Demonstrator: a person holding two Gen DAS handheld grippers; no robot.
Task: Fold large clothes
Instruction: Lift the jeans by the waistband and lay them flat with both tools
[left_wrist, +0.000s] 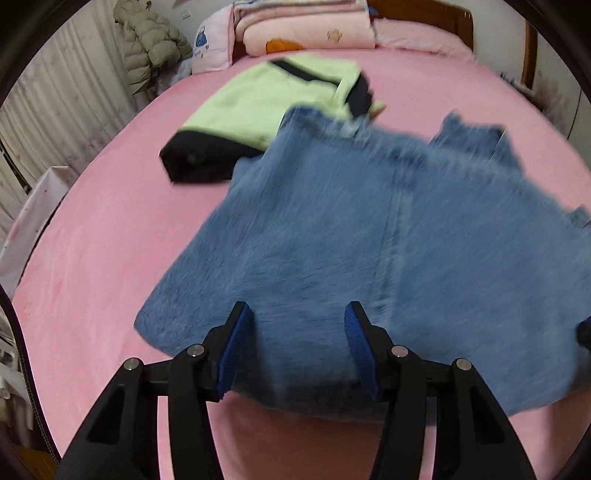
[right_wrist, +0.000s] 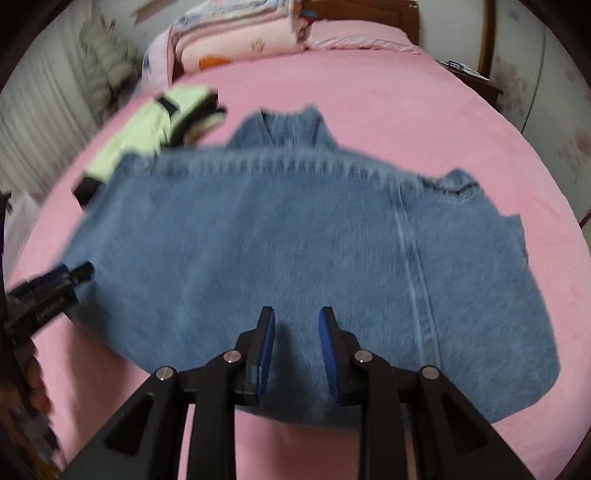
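A blue denim garment (left_wrist: 362, 229) lies folded flat on the pink bed (left_wrist: 110, 229), collar at its far edge; it also shows in the right wrist view (right_wrist: 280, 236). My left gripper (left_wrist: 297, 314) is open over the garment's near edge, which sits between its blue pads; it appears at the left of the right wrist view (right_wrist: 74, 275). My right gripper (right_wrist: 297, 317) is open over the near edge of the denim, right of the left one. Both views are motion-blurred.
A folded pale-green and black garment (left_wrist: 266, 110) lies on the bed beyond the denim, also in the right wrist view (right_wrist: 147, 125). Pink bedding (left_wrist: 306, 33) is stacked at the headboard. A padded jacket (left_wrist: 151, 48) hangs at far left. A nightstand (right_wrist: 476, 81) stands far right.
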